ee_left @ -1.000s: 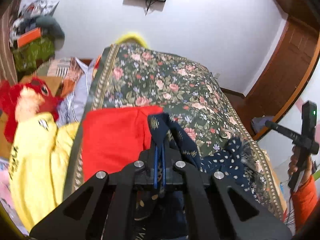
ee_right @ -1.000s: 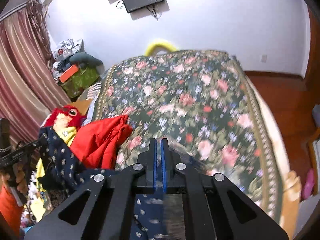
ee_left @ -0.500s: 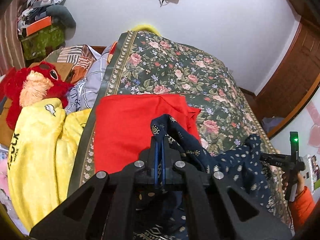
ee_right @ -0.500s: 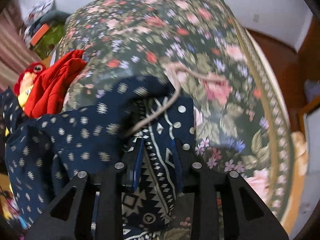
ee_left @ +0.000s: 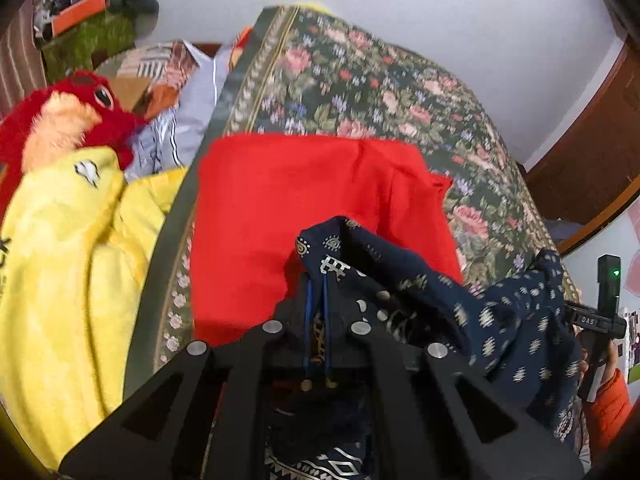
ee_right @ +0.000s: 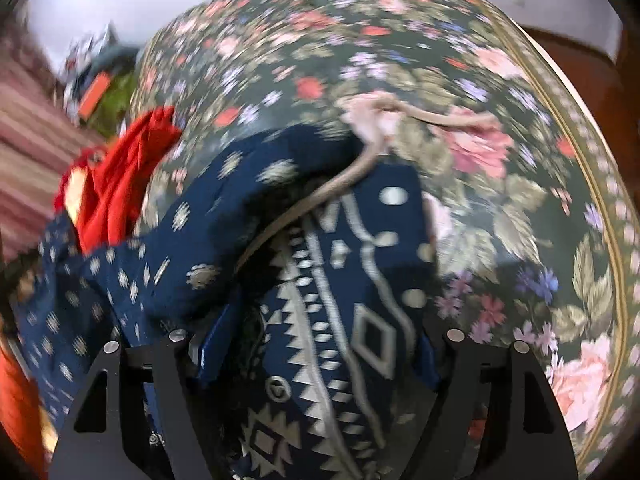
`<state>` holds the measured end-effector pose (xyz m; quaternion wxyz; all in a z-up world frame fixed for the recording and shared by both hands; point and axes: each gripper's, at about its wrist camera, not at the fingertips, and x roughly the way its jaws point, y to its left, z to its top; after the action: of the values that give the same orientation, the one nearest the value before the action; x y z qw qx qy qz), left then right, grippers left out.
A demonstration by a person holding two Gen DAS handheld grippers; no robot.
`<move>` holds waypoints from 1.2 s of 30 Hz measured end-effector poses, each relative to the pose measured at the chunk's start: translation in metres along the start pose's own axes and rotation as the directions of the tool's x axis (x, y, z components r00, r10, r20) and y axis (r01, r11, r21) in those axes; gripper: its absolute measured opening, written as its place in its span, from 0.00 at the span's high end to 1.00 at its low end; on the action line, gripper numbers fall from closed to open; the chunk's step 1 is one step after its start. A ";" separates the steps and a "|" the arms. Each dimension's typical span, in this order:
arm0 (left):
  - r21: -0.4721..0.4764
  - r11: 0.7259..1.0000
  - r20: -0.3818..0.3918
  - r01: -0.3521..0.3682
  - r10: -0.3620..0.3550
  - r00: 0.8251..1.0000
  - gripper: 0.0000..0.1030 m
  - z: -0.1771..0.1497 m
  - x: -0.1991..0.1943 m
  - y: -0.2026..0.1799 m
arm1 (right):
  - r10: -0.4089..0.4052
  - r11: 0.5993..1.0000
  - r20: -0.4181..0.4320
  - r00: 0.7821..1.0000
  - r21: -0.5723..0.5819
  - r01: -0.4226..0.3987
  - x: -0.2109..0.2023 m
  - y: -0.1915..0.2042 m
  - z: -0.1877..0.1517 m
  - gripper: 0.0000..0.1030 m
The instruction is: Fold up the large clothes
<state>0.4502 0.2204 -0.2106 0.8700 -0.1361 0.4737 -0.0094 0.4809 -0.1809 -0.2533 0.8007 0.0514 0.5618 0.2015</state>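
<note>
A dark navy garment point(ee_left: 500, 320) with white geometric print is strung between my two grippers over the floral bedspread point(ee_left: 360, 80). My left gripper point(ee_left: 316, 292) is shut on a folded edge of it, just above a red garment point(ee_left: 304, 208) spread on the bed. In the right wrist view the navy garment point(ee_right: 340, 280) lies on the bedspread point(ee_right: 520, 220), its beige drawstring point(ee_right: 360, 168) trailing ahead. My right gripper point(ee_right: 324, 332) has its jaws opening, wide apart, with the cloth lying loose between the blue pads point(ee_right: 216, 344).
A yellow garment point(ee_left: 72, 260) and a red plush toy point(ee_left: 60, 128) lie left of the bed, with striped bedding point(ee_left: 176, 120) behind. Boxes and clutter point(ee_left: 88, 20) stack in the far left corner. A hand in an orange sleeve point(ee_left: 604, 408) is at the right. Wooden door at far right.
Both grippers have sunk towards the bed. The right jaws went from shut to wide apart and the navy cloth now rests on the bedspread. The left gripper stayed shut on its edge.
</note>
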 end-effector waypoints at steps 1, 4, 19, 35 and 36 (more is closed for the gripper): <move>-0.001 1.000 -0.016 0.003 -0.003 1.000 0.95 -0.002 0.005 0.002 | -0.021 1.000 0.002 1.000 -0.020 0.021 0.000 0.005 -0.001 0.37; -0.021 0.999 -0.071 0.026 -0.027 0.997 0.81 -0.009 0.022 0.008 | -0.020 1.000 0.009 1.000 -0.002 0.020 -0.002 0.004 -0.002 0.50; -0.049 0.993 -0.091 0.109 -0.113 0.989 0.95 -0.019 0.021 -0.023 | 0.113 0.988 0.164 0.980 0.088 -0.128 -0.058 0.015 0.026 0.87; 0.067 0.996 0.226 0.051 -0.065 0.972 0.98 0.065 -0.081 -0.068 | 0.015 0.997 0.357 0.934 0.063 -0.040 -0.128 0.014 0.085 0.88; 0.060 0.997 0.221 0.044 -0.056 0.974 0.98 0.070 -0.074 -0.065 | 0.005 0.997 0.345 0.939 0.072 -0.031 -0.121 0.010 0.089 0.88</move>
<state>0.4744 0.1845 -0.0978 0.9204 -0.1244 0.3695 -0.0291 0.5257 -0.2046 -0.1112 0.8822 0.1213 0.4200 0.1752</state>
